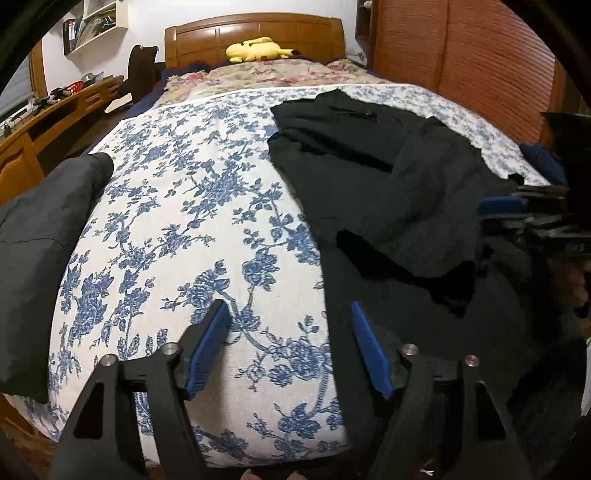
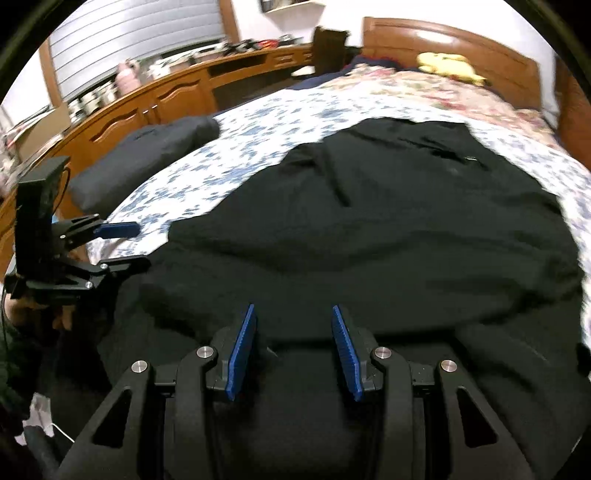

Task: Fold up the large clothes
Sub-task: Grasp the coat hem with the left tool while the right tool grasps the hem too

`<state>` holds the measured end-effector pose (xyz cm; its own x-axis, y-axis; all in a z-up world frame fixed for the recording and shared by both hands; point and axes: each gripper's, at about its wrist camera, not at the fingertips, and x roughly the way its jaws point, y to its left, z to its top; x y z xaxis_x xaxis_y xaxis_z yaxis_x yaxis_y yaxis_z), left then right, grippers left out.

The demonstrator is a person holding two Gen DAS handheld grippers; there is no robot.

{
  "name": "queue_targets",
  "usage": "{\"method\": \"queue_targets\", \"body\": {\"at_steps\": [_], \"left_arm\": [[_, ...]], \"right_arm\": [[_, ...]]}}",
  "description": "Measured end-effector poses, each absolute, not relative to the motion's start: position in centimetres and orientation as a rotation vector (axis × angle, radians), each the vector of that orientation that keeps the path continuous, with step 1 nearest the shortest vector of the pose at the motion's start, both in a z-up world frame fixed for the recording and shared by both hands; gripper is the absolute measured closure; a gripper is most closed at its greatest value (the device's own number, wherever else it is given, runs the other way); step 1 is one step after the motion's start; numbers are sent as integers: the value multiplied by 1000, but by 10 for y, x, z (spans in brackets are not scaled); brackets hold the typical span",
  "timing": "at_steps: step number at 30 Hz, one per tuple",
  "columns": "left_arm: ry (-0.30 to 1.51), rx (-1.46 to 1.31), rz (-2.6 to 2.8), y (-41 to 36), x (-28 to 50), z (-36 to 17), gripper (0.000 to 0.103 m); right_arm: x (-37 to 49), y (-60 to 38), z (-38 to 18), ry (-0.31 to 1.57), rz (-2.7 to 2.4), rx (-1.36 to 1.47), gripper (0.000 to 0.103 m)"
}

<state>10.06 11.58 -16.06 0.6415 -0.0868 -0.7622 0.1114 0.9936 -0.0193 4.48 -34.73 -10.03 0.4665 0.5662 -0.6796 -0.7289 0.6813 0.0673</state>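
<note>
A large black garment [image 1: 388, 192] lies rumpled on the right half of a bed with a blue floral cover [image 1: 192, 229]; it fills most of the right wrist view [image 2: 369, 229]. My left gripper [image 1: 288, 310] is open and empty, over the cover at the garment's left edge near the foot of the bed. It also shows in the right wrist view [image 2: 125, 245] at the left. My right gripper [image 2: 293, 314] is open and empty, just above the garment's near part. It shows at the right edge of the left wrist view [image 1: 517, 206].
A folded dark garment [image 1: 40, 251] lies at the bed's left edge, also in the right wrist view [image 2: 147, 155]. A yellow plush toy [image 1: 256, 50] rests by the wooden headboard [image 1: 255, 31]. A wooden desk [image 2: 155, 96] runs along the left; a wardrobe [image 1: 461, 55] stands at right.
</note>
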Motion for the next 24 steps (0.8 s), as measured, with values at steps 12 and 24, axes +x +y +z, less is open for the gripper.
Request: {"method": "queue_targets", "body": {"at_steps": [12, 24], "left_arm": [[845, -14, -159, 116, 82, -147, 32], [879, -1, -201, 97, 66, -149, 51]], "right_arm": [[34, -486, -99, 698, 441, -154, 50], [23, -546, -113, 798, 269, -149, 48]]}}
